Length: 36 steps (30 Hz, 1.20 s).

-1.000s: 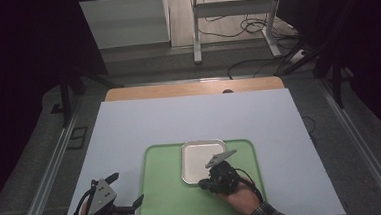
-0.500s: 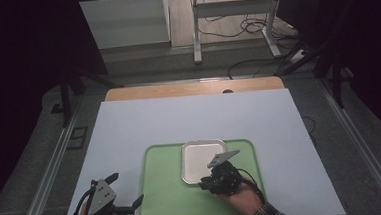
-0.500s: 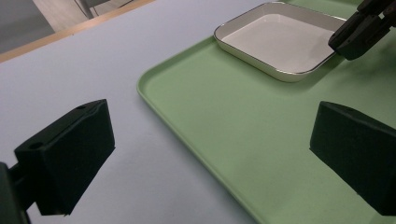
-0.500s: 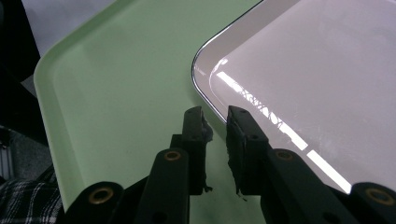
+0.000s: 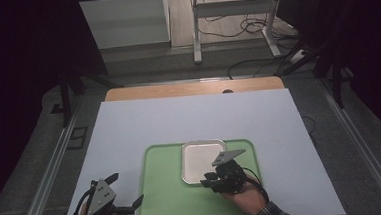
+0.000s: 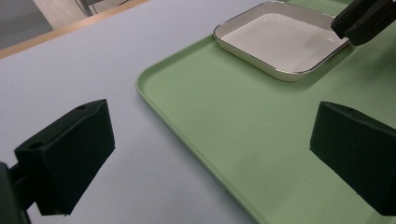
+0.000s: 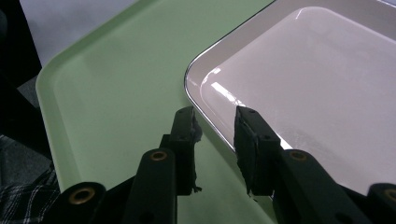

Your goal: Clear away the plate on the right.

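A white square plate point(image 5: 201, 157) lies on the far part of a green tray point(image 5: 168, 189) near the table's front edge. My right gripper point(image 5: 205, 179) points left at the plate's near corner. In the right gripper view its jaws stand slightly apart, open point(image 7: 215, 126), with the rim of the plate point(image 7: 317, 93) running between them over the tray point(image 7: 107, 93). My left gripper point(image 5: 124, 190) is wide open at the tray's left edge. In the left gripper view point(image 6: 212, 154) its jaws straddle the tray's rim point(image 6: 243, 116), holding nothing, with the plate point(image 6: 285, 42) beyond.
The tray rests on a pale sheet point(image 5: 189, 117) covering the table, with a wooden strip point(image 5: 192, 89) at the back. Past the table stand a metal frame and floor cables point(image 5: 234, 29). Both hands sit at the table's front edge.
The right gripper has drifted slightly to the right by the plate's near corner. The left gripper and the tray have stayed still.
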### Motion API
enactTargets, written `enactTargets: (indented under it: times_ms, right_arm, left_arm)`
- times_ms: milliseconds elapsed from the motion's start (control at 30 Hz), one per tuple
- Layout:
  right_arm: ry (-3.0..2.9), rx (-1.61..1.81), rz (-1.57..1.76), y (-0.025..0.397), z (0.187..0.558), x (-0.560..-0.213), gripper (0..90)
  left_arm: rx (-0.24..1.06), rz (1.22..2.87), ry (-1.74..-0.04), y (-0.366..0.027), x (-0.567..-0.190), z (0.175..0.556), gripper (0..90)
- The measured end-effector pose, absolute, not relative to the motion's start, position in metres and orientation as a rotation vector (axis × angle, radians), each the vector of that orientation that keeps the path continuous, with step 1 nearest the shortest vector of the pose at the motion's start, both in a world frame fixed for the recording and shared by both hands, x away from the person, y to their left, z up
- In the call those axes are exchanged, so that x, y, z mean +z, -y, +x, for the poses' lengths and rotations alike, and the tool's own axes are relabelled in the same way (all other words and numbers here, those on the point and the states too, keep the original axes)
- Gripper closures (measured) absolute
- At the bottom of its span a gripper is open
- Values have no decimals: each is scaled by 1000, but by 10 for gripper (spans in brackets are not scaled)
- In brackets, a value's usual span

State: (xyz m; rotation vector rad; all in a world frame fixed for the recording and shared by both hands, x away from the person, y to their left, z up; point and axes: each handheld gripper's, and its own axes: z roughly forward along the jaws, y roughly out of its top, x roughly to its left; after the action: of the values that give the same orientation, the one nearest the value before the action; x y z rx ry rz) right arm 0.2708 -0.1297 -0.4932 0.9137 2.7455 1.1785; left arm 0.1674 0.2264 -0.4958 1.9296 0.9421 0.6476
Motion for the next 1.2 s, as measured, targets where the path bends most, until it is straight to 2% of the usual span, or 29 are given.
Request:
enactTargets:
  times_ms: [1200]
  right_arm:
    - [-2599,1192,919,155,274,-471,460]
  left_arm:
    - [618,1926,-973,-227,-495,168,3]
